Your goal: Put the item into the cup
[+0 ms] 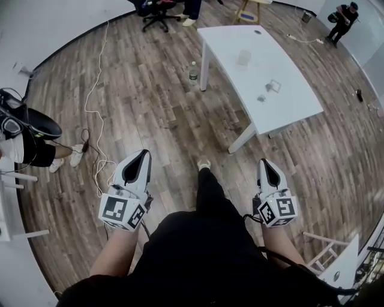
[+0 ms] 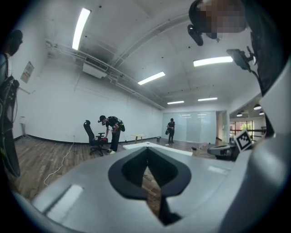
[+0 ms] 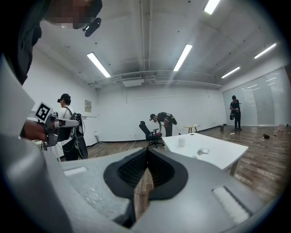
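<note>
A white table (image 1: 288, 102) stands ahead and to the right on the wooden floor. On it are a pale cup (image 1: 243, 57), a small clear item (image 1: 273, 86) and a smaller grey piece (image 1: 262, 98). The right gripper view shows the same cup (image 3: 181, 142) and item (image 3: 203, 150) on the table (image 3: 223, 157). My left gripper (image 1: 141, 156) and right gripper (image 1: 264, 163) are held level in front of my body, well short of the table. Both sets of jaws are shut with nothing in them, as the left gripper (image 2: 147, 150) and right gripper (image 3: 148, 149) show in their own views.
A plastic bottle (image 1: 193, 73) stands on the floor by the table leg. Cables (image 1: 96, 120) trail across the floor at left. A person (image 1: 27, 141) stands at far left; others are by an office chair (image 1: 159, 12) and at top right (image 1: 343, 18).
</note>
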